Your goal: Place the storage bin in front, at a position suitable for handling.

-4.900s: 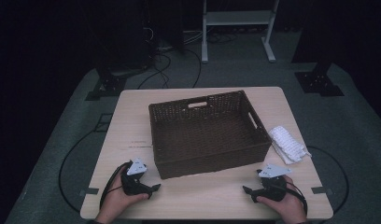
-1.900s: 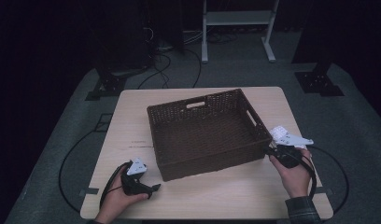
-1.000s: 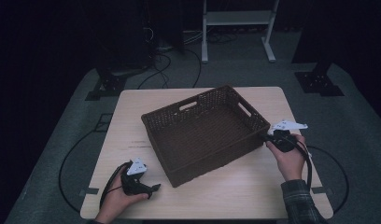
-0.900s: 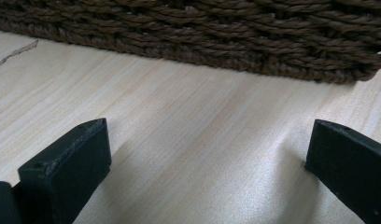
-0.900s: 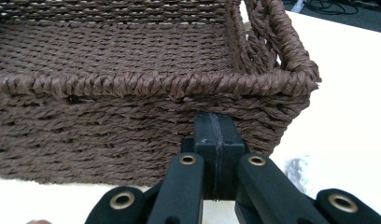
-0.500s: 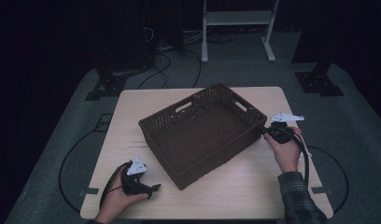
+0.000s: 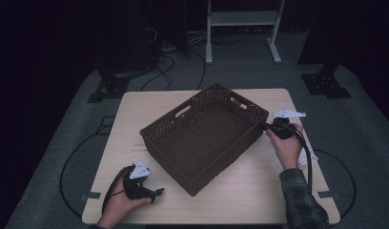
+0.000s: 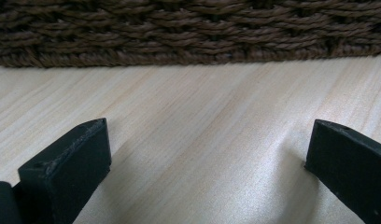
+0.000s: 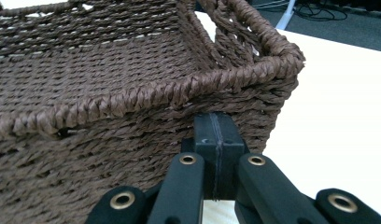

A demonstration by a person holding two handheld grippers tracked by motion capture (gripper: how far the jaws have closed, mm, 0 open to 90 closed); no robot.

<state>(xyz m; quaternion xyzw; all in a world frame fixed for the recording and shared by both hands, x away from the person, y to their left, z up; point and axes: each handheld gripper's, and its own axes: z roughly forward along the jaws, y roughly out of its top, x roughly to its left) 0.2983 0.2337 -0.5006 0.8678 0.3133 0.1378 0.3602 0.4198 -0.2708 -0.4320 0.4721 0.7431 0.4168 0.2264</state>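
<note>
A dark brown woven basket [image 7: 202, 136] stands empty and askew in the middle of the wooden table [image 7: 149, 105]. My right gripper [image 7: 268, 127] is shut, and its tip presses against the basket's right corner. In the right gripper view the closed jaws [image 9: 215, 128] meet the woven wall [image 9: 109, 140] just under the braided rim. My left gripper [image 7: 157, 192] rests on the table near the front left, pointing at the basket. Its jaws [image 8: 207, 144] stand wide apart with bare wood between them and the basket's base [image 8: 188, 32] just ahead.
A white cloth [image 7: 308, 156] lies at the table's right edge, mostly behind the right hand. Dark floor with cables and a white metal stand [image 7: 242, 19] lies beyond the far edge. The table's front strip and far left corner are bare wood.
The right gripper has moved away from the person along the table's right side, and the basket has turned further counter-clockwise with it. The left gripper has stayed put.
</note>
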